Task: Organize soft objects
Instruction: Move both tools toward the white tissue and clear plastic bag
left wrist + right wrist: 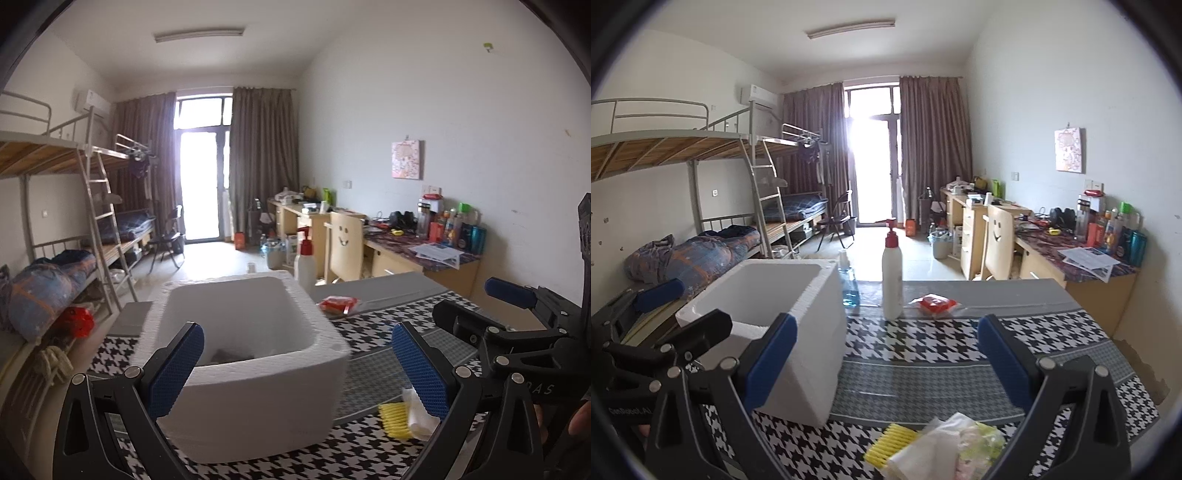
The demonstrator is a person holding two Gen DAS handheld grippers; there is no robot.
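2 spread grippers — yellow sponge lengthwise left-right

Both cameras sit low over the bench, each looking forward between its own gripper's fingers toward the window at the far end of the room. The left wrist view hangs close above the white foam box, looking down into it. The right wrist view stands just beside that box, to its right. Both take in the box, the pump bottle and the bunk beds.
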